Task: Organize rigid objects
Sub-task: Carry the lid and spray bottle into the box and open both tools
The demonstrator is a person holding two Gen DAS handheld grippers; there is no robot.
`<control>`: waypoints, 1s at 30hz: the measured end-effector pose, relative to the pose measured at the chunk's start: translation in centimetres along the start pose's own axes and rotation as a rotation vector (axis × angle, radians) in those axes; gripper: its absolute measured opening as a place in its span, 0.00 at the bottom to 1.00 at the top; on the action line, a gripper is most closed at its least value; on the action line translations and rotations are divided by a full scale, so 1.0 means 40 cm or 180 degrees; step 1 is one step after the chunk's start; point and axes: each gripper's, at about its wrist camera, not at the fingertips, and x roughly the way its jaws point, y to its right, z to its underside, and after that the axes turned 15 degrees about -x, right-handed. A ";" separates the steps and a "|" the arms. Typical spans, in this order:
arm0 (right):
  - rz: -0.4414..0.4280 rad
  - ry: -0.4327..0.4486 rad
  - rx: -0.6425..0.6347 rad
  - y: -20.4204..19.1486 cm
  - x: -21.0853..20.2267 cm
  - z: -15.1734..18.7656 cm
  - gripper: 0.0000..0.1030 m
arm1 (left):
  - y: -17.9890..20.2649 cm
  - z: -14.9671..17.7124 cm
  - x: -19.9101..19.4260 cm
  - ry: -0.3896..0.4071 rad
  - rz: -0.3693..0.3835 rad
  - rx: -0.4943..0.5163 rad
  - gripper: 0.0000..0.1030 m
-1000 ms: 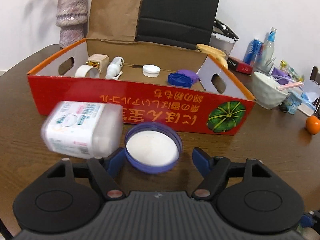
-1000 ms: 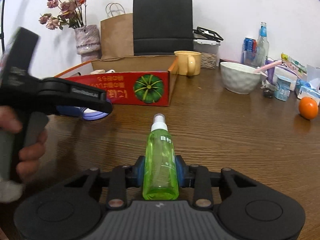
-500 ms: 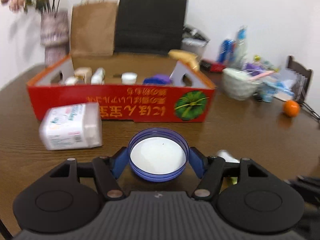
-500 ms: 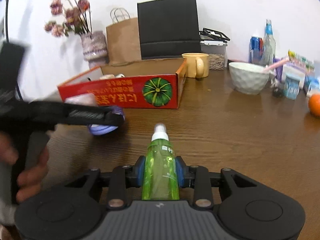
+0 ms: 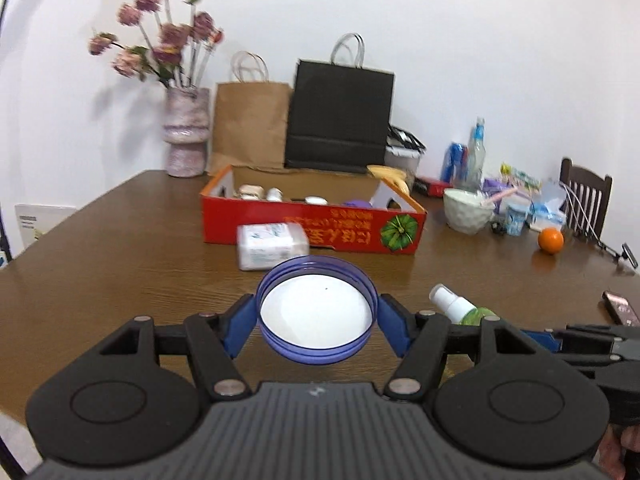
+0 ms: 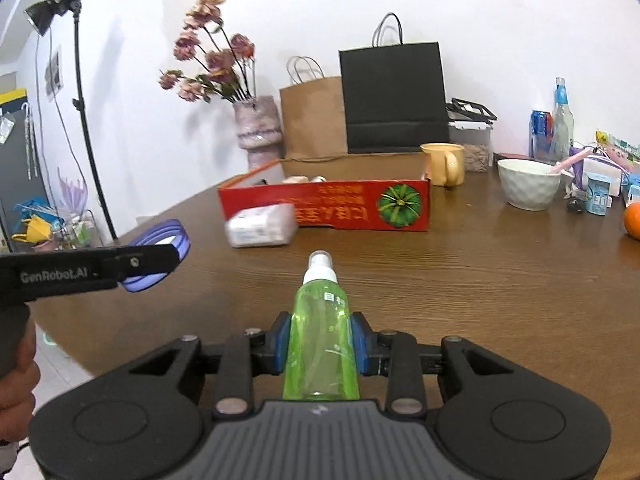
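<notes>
Both tools were loaded and held above the table: the left gripper [image 5: 316, 316] clamped a purple lid [image 5: 316, 314], the right gripper [image 6: 321, 344] a green spray bottle [image 6: 321, 332]. Next (I'd guess) both needed carrying over the red box [image 6: 332, 206] wall and releasing inside.

Flower vase [image 5: 186, 132], brown bag [image 5: 250, 124], black bag [image 5: 339, 114] — bowl [image 5: 468, 210], orange [image 5: 550, 241] on table [image 5: 120, 248].

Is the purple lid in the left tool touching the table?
Apart. The right wrist view shows the purple lid held in the left tool, raised clear above the table.
</notes>
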 end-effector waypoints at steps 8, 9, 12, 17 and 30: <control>-0.0025 0.0218 -0.0340 -0.012 -0.012 -0.107 0.30 | -0.023 -0.102 -0.015 0.0241 0.0216 0.0005 0.65; -0.0040 0.0232 -0.0350 0.002 0.000 -0.130 0.30 | -0.021 -0.124 0.000 0.0251 0.0254 0.0015 0.65; -0.0103 0.0279 -0.0474 0.050 0.050 -0.219 0.30 | -0.023 -0.220 0.081 0.0126 0.0466 0.0047 0.65; -0.0294 0.0199 -0.0594 0.150 0.211 -0.396 0.30 | -0.015 -0.392 0.284 -0.0199 0.0648 -0.0099 0.65; -0.0611 -0.0907 -0.0887 0.295 0.859 -0.536 0.30 | -0.066 -0.460 0.849 -0.1036 0.0054 -0.0131 0.65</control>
